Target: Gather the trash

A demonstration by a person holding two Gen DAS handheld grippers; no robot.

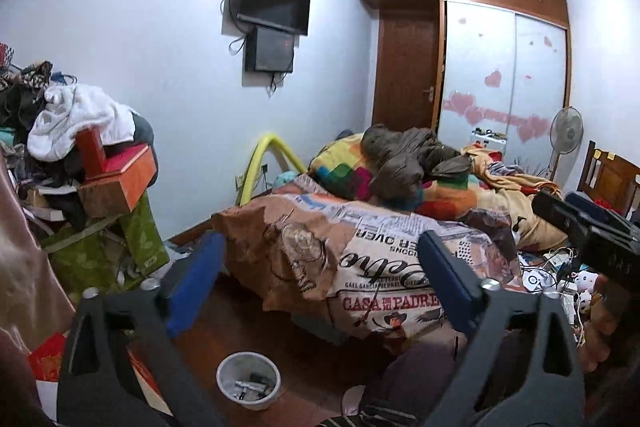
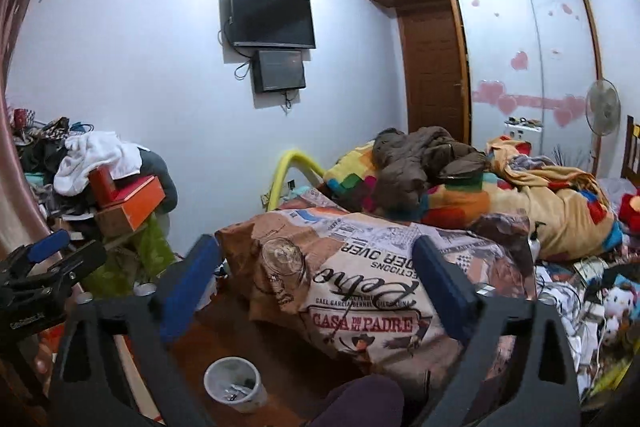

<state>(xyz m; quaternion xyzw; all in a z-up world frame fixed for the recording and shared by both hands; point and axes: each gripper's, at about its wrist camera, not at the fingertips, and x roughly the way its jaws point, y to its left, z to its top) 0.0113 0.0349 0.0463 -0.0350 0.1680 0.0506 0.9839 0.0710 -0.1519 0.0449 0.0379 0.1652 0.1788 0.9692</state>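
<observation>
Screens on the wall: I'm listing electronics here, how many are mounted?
2: a large TV high on the wall, and a smaller screen directly below it. None seems hidden.

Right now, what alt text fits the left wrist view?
The left gripper hangs open and empty over a small white bin on the wooden floor, facing a cluttered bed. Clothes and boxes pile up at left.
</observation>
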